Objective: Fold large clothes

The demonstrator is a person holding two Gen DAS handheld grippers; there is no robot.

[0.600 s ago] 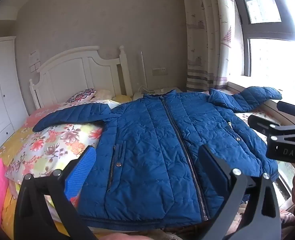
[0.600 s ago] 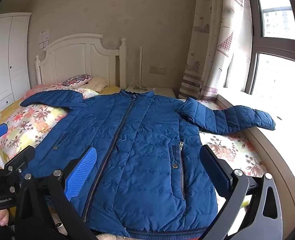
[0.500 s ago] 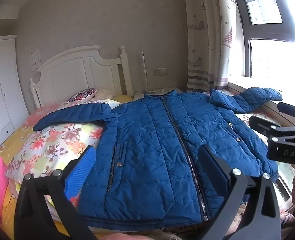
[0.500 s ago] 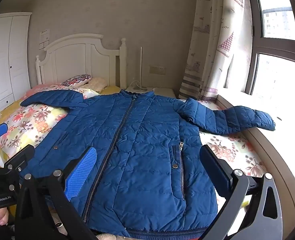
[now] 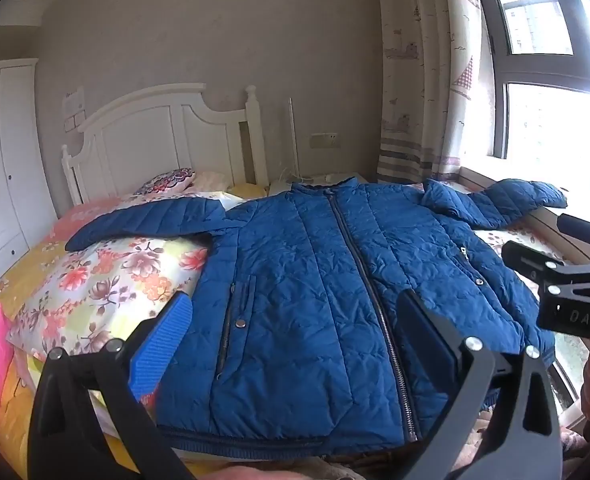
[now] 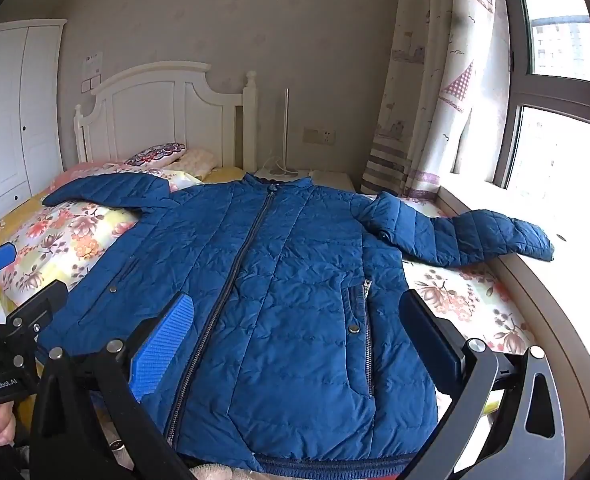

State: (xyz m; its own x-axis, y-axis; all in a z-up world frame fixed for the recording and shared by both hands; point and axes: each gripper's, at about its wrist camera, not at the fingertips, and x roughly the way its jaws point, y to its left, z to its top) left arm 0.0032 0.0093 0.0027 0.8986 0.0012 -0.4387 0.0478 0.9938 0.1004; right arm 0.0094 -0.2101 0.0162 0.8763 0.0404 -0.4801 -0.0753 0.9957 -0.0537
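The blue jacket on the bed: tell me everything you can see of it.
The blue quilted jacket lies front up and flat on the bed, zipped shut, collar toward the headboard, hem nearest the cameras. It looks like puffy, slightly shiny fabric. Both sleeves are spread out: one rests on the floral quilt, the other reaches onto the window ledge. Each side has a pocket with a snap. Neither tool touches it.

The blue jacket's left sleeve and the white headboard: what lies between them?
In the right wrist view, a patterned pillow lies between the sleeve and headboard.
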